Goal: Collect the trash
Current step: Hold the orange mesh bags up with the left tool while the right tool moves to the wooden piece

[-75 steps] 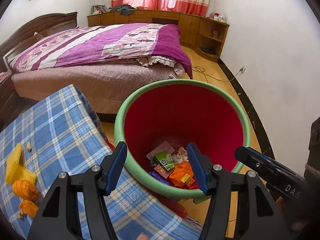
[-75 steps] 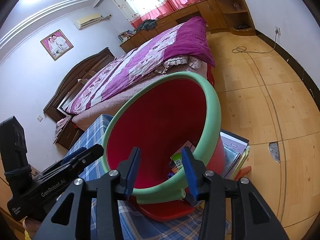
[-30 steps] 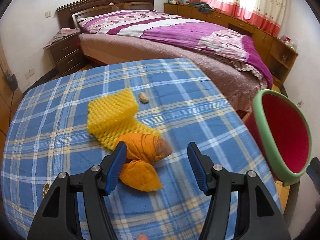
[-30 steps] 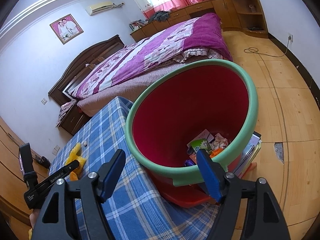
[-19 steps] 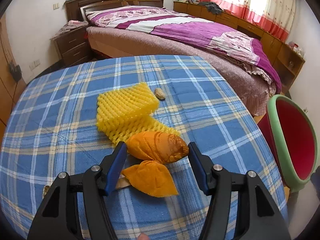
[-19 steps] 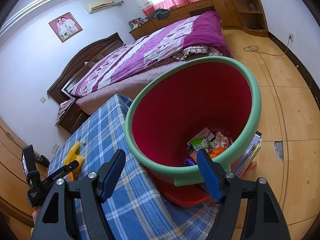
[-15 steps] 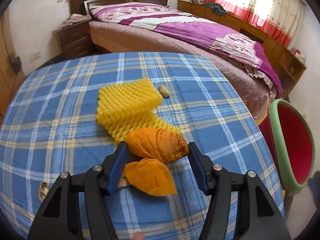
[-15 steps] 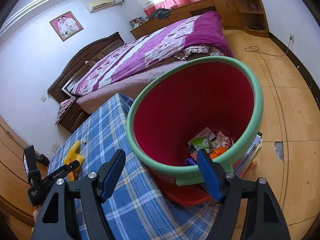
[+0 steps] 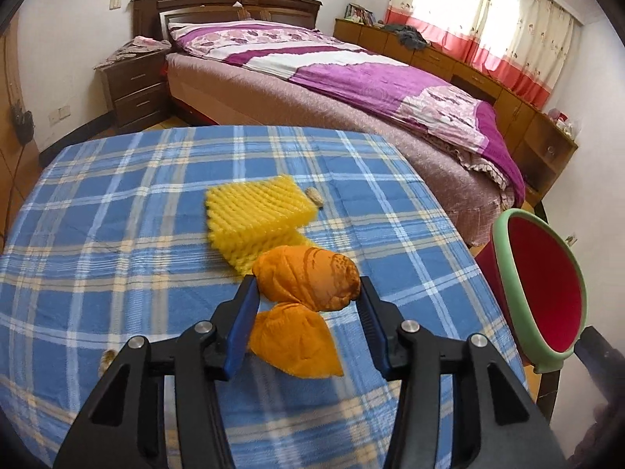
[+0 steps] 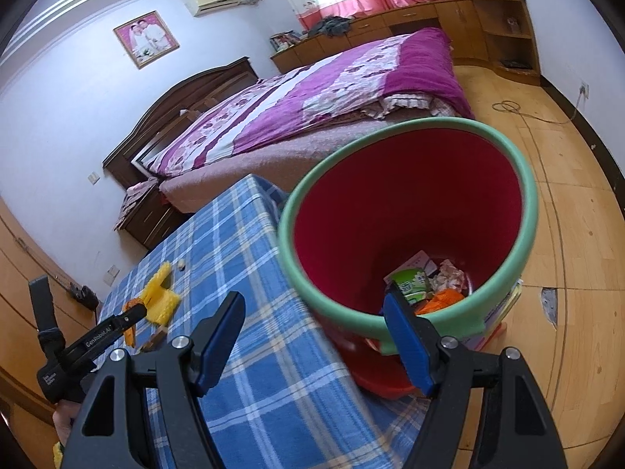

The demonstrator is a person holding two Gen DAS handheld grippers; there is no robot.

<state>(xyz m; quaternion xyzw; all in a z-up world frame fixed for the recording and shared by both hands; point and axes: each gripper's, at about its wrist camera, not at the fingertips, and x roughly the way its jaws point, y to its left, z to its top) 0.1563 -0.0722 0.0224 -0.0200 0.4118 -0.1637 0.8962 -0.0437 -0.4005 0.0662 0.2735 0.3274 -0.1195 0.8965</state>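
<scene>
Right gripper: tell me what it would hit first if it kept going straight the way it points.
Probably the bin: the right gripper points, jaws open and empty, at the near green rim beside the table. Depth is unclear.

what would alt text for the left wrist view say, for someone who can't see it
The left gripper, its jaws just closing, brackets an orange peel on a blue plaid tablecloth. Yellow foam netting lies just beyond it. A red bin with a green rim sits at the right, a bed behind.
</scene>
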